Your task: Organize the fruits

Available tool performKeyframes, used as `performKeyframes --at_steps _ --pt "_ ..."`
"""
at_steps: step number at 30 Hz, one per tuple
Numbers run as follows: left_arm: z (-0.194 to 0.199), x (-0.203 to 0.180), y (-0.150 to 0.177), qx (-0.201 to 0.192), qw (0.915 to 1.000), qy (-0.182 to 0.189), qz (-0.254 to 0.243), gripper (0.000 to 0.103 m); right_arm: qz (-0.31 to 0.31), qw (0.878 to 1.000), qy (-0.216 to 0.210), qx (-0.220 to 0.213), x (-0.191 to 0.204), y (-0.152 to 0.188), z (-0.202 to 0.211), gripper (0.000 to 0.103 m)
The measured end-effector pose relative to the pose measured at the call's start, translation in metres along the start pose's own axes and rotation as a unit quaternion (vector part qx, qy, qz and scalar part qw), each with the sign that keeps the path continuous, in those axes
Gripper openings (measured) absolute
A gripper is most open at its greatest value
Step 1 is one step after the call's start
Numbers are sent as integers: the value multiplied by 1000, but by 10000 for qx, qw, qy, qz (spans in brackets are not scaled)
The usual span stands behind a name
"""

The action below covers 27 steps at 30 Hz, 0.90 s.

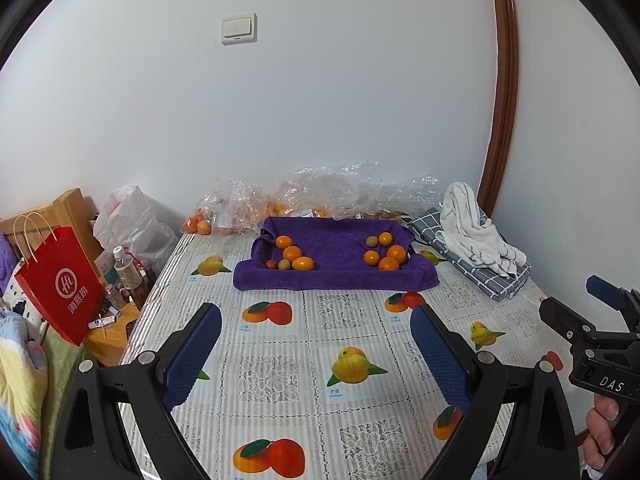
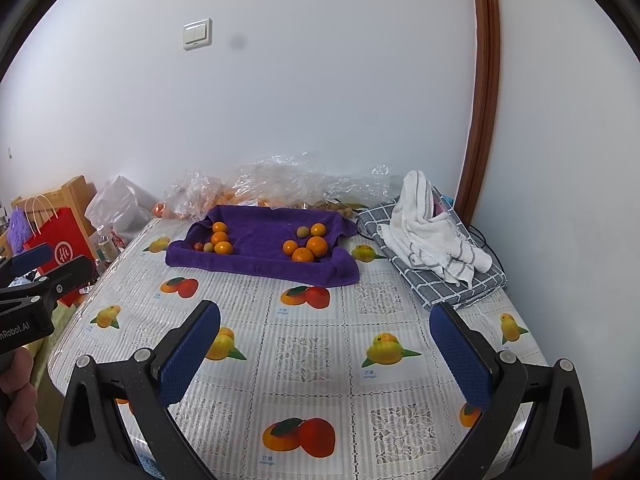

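A purple towel lies folded like a tray at the far middle of the table. On its left side sits a group of oranges with a small red fruit and a small greenish fruit. On its right side lies a second group of oranges with a greenish fruit. My left gripper hangs open over the near table, empty. My right gripper is open and empty too, and also shows at the edge.
Clear plastic bags with more oranges lie behind the towel by the wall. A white striped towel rests on a grey checked cloth at the right. A red paper bag and bottles stand left of the table.
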<state>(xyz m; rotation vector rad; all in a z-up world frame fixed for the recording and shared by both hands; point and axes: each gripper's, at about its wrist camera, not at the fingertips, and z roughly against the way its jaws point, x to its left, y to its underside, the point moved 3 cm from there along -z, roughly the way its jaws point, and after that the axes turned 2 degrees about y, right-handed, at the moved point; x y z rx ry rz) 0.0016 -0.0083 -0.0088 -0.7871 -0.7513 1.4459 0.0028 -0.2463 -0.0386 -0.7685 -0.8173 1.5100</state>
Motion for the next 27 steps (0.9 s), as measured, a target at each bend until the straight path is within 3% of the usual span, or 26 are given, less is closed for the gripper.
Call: performKeyframes --at_steps 27 --pt "1 0 2 -9 10000 -49 -17 96 31 10000 -31 34 -3 2 -3 103"
